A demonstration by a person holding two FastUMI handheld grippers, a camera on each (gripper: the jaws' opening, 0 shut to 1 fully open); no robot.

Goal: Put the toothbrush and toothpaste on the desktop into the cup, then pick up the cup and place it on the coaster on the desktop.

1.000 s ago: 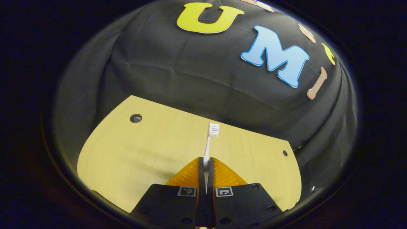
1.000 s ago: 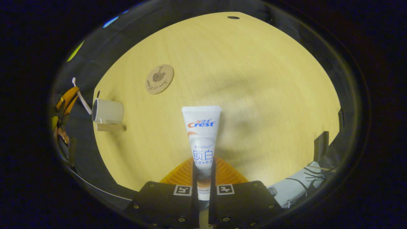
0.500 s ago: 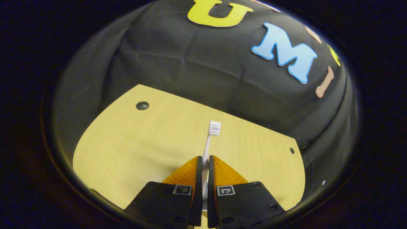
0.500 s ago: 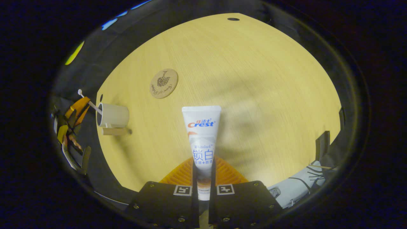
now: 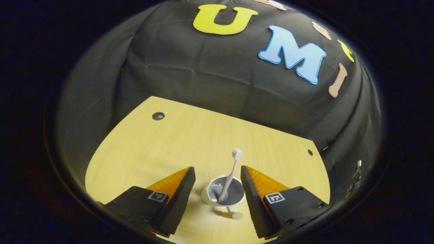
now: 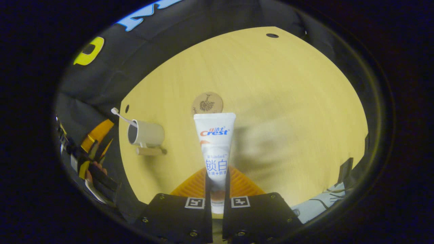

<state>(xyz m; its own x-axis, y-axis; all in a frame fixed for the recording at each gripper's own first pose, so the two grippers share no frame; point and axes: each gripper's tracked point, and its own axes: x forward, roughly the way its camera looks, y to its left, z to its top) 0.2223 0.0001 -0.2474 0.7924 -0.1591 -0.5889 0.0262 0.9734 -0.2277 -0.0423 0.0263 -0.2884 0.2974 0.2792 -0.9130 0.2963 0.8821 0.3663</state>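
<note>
Since half a second ago the left claw (image 5: 217, 184) has let go of the toothbrush (image 5: 230, 178) and spread its fingers wide; earlier they were pinched on the handle. Now the toothbrush stands in the cup (image 5: 222, 196), handle down and bristles up, leaning a little to the right, touching neither finger. In the left gripper view the cup sits on the desk (image 5: 162, 145) between the two open fingers, with its handle toward the camera.

The right claw (image 6: 217, 189) holds the toothpaste (image 6: 215, 149) as before, both fingers pressed on the lower part of the tube, whose flat end points away from the camera above the desk. In the right gripper view the cup (image 6: 146, 134) lies to the left, with the toothbrush (image 6: 122, 116) sticking out of its mouth, and the left claw (image 6: 96, 144) is just beyond it at the desk's edge, with a bit of hand behind it. The round coaster (image 6: 207, 102) rests on the desk past the tube's far end, partly hidden by it, well apart from the cup
</note>
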